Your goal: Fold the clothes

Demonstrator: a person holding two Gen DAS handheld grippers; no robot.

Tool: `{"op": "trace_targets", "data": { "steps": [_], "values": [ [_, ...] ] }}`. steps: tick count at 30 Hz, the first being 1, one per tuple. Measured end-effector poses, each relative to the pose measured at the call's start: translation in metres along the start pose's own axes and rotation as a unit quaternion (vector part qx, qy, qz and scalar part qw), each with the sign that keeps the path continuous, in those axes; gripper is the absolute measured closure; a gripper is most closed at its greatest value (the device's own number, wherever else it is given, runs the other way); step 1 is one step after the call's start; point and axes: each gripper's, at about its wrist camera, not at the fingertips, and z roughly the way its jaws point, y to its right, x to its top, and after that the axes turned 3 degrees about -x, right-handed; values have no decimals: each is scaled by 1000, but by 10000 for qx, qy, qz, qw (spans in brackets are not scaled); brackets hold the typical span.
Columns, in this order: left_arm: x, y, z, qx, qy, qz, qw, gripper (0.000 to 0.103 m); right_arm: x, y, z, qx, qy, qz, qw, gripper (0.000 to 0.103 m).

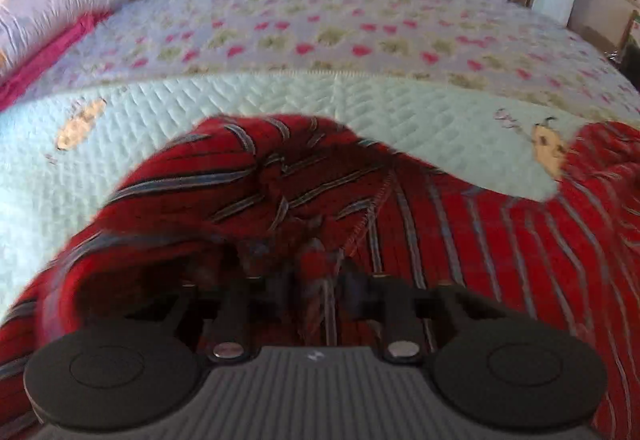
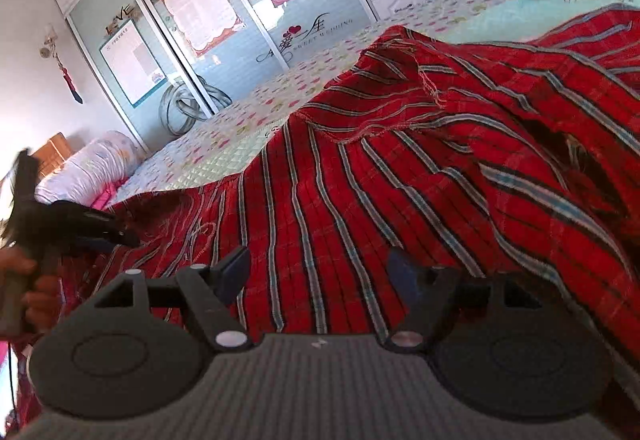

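left gripper (image 1: pixel 316 272) jaws pinching bunched red striped garment (image 1: pixel 460 240); right gripper (image 2: pixel 320 272) jaws spread just above it

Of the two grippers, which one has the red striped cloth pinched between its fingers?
The left gripper: a fold of the red striped cloth is bunched between its fingers. The right gripper stands wide, with nothing gripped.

The shirt (image 2: pixel 400 176) is woven red cloth with striped, slightly coarse weave and raw stitched seams. The bedspread (image 1: pixel 280 96) is quilted, matt cotton. The right gripper (image 2: pixel 318 268) is matt black plastic with ribbed housing and shiny metal pins.
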Motion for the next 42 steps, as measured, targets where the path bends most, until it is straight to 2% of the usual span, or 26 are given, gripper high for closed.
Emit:
{"op": "trace_targets", "data": {
  "steps": [1, 4, 6, 8, 9, 12, 14, 17, 18, 20, 22, 24, 26, 28, 29, 31, 33, 34, 35, 38, 39, 40, 42],
  "values": [
    [5, 1, 11, 32, -94, -13, 9999, 77, 0, 2, 0, 59, 13, 14, 10000, 22],
    [21, 5, 29, 403, 88, 231, 9989, 81, -3, 9, -3, 197, 70, 151, 9997, 22],
    [33, 11, 44, 855, 147, 559, 9947, 82, -7, 10, -4, 247, 104, 214, 9994, 22],
    [47, 13, 63, 1416, 210, 940, 9852, 82, -9, 3, 2, 212, 132, 148, 9996, 22],
    [51, 11, 68, 1667, 217, 1028, 9804, 87, -13, 1, 4, 196, 143, 125, 9996, 22],
    [74, 9, 79, 2174, 262, 1141, 9690, 95, -15, 1, 8, 217, 164, 151, 9995, 22],
    [87, 2, 76, 2004, 210, 863, 9757, 95, -14, 4, 9, 244, 181, 213, 9993, 22],
    [88, 10, 69, 1854, 192, 1120, 9761, 95, -15, 4, 8, 244, 188, 212, 9993, 22],
    [85, 14, 71, 1771, 58, 1274, 9759, 87, -15, 5, 8, 245, 188, 214, 9993, 22],
    [75, 22, 76, 1673, -429, 1603, 9718, 82, -15, 5, 8, 245, 187, 217, 9993, 22],
    [61, 31, 65, 1807, -483, 2067, 9604, 67, -15, 5, 7, 245, 188, 219, 9993, 22],
    [51, 33, 51, 1849, -616, 2300, 9535, 46, -15, 5, 6, 246, 189, 223, 9993, 22],
    [40, 35, 36, 1890, -748, 2532, 9458, 37, -15, 5, 6, 239, 186, 220, 9993, 22],
    [30, 34, 18, 1833, -811, 2702, 9417, 37, -15, 4, 6, 226, 182, 212, 9994, 22],
    [25, 32, 7, 1751, -804, 2762, 9416, 37, -15, 4, 6, 218, 180, 208, 9994, 22],
    [13, 25, -29, 1305, -604, 2787, 9496, 38, -14, 3, 7, 202, 167, 195, 9995, 22],
    [-2, 16, -75, 622, -205, 2475, 9667, 37, -14, 2, 7, 175, 156, 170, 9996, 22],
    [-10, 7, -101, 34, -71, 2257, 9742, 37, -14, 2, 8, 158, 149, 155, 9996, 22],
    [-15, -2, -114, -353, -20, 2074, 9776, 36, -14, 1, 8, 137, 142, 137, 9997, 22],
    [-40, -31, -166, -728, 377, 1492, 9854, 36, -13, -1, 9, 93, 119, 93, 9998, 22],
    [-47, -42, -178, -469, 597, 1344, 9880, 36, -13, -1, 10, 76, 110, 78, 9999, 22],
    [-55, -55, -190, -23, 843, 1214, 9890, 36, -13, -2, 10, 57, 100, 58, 9999, 22],
    [-69, -77, -202, 944, 1255, 1199, 9803, 30, -13, -3, 11, 29, 88, 27, 10000, 22]
  ]
}}
